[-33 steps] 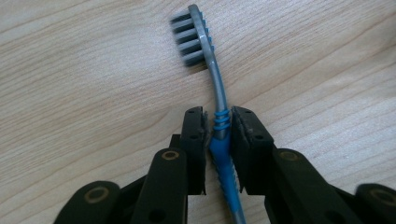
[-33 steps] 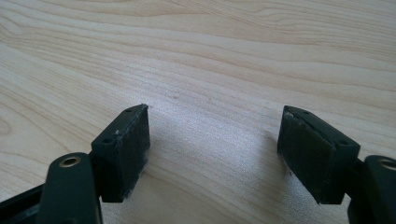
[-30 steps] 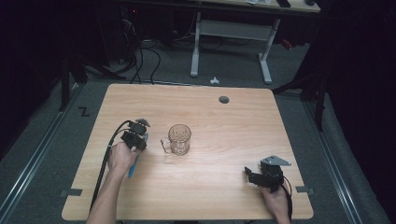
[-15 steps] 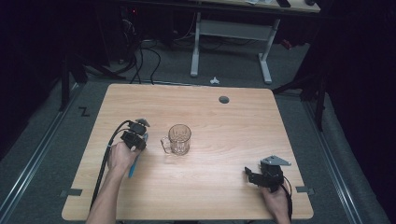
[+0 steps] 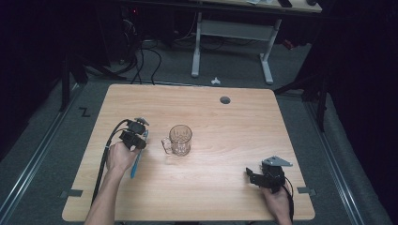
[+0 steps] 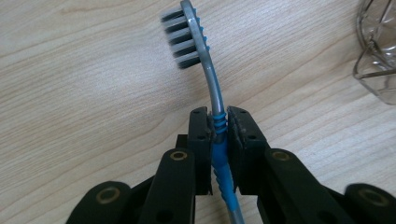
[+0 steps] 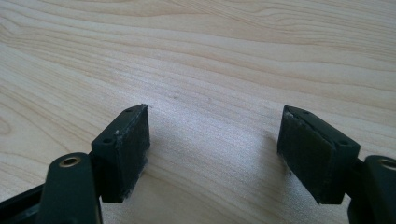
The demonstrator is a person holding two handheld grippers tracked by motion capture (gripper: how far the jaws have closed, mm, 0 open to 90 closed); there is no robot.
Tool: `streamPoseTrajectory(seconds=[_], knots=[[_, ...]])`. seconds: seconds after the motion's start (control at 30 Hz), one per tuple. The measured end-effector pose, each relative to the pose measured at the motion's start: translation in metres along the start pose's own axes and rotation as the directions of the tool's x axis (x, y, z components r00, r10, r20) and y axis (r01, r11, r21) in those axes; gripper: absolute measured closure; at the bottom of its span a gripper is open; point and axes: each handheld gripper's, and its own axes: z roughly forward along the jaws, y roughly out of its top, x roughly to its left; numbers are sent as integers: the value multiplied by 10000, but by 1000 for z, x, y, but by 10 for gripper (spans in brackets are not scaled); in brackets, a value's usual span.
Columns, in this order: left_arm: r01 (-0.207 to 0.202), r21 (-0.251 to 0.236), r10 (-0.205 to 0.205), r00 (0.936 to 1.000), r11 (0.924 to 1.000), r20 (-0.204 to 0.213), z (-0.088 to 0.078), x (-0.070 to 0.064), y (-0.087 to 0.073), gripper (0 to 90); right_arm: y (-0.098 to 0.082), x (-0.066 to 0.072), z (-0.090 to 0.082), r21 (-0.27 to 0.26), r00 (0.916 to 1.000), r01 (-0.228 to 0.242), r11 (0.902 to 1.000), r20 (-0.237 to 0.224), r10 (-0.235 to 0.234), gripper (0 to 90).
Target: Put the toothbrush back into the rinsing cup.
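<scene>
Left gripper view shows the left tongs (image 6: 219, 133) clamped on the light, slim blue-and-grey plastic toothbrush (image 6: 211, 84) at its ribbed, non-slip neck, while the right tongs (image 7: 215, 154) gape wide, empty.

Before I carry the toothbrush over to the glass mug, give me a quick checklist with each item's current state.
1. Left hand-held gripper clamped on the toothbrush at its blue ribbed grip: ok.
2. Toothbrush lifted off the table: cannot tell.
3. Glass mug upright, mouth open: ok.
4. Mug empty: cannot tell.
5. Table between toothbrush and mug bare: ok.
6. Right hand-held gripper open, holding nothing, away from the mug: ok.
</scene>
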Motion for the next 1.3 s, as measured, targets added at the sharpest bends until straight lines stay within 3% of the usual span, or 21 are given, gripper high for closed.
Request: streamPoseTrajectory(seconds=[0.83, 1.3], knots=[[77, -1168, -55, 9998, 9931, 192, -31, -1, -8, 803, 0, 0, 0, -15, 10000, -8, 10000, 15, 8, 255], [-147, -2104, 189, 9997, 9775, 182, -50, -10, -15, 806, 0, 0, 0, -14, 10000, -8, 10000, 14, 8, 255]])
